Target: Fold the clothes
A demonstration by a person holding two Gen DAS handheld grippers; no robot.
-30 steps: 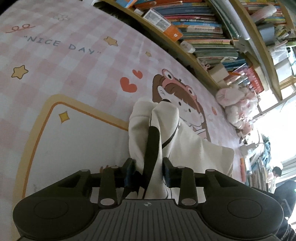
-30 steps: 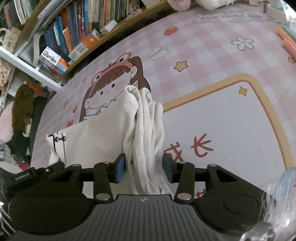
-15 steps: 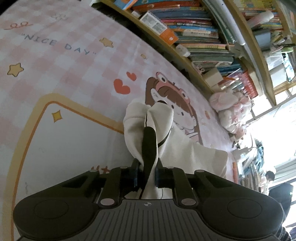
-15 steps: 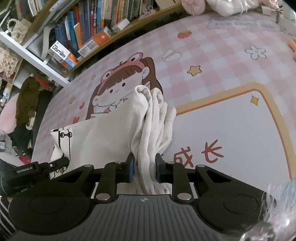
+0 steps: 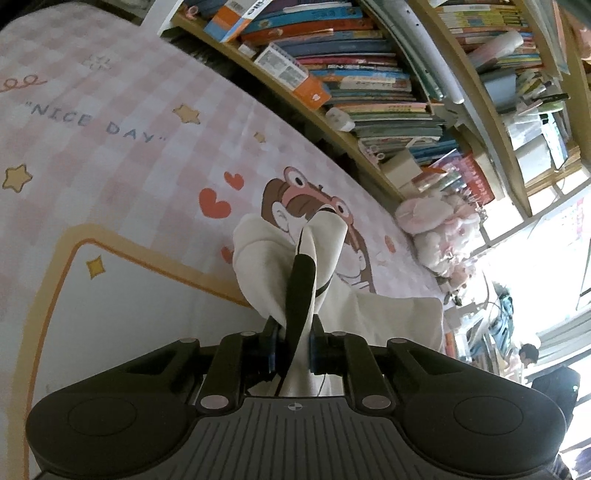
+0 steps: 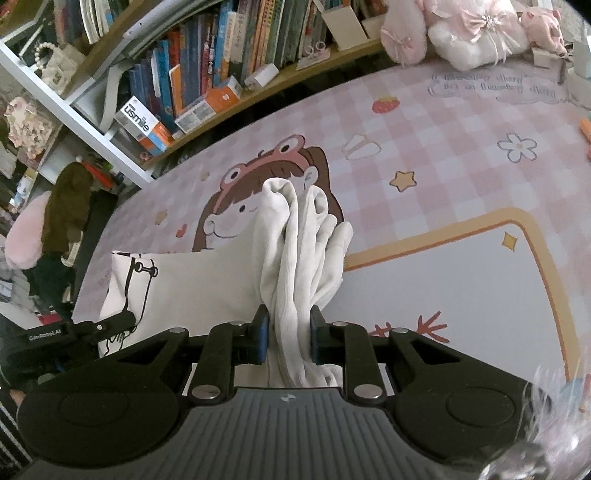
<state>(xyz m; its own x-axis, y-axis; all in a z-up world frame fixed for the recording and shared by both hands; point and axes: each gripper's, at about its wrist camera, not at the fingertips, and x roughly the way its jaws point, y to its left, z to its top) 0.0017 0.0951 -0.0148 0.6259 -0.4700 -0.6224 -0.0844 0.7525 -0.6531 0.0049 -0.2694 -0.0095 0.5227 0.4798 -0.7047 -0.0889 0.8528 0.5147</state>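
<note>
Domestic interior, evidently a child's room or home study: it held a pink checked cartoon play mat (image 5: 122, 122) lettered "NICE DAY", low wooden bookshelves (image 6: 207, 74) crammed with picture books, and pink plush toys (image 6: 465, 33) heaped at the mat's edge.

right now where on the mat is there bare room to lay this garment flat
Free: the pale panel inside the orange border, beside the white garment, and the pink checks under the NICE DAY lettering. Crowded: the far edge by the bookshelf and the plush toys.
</note>
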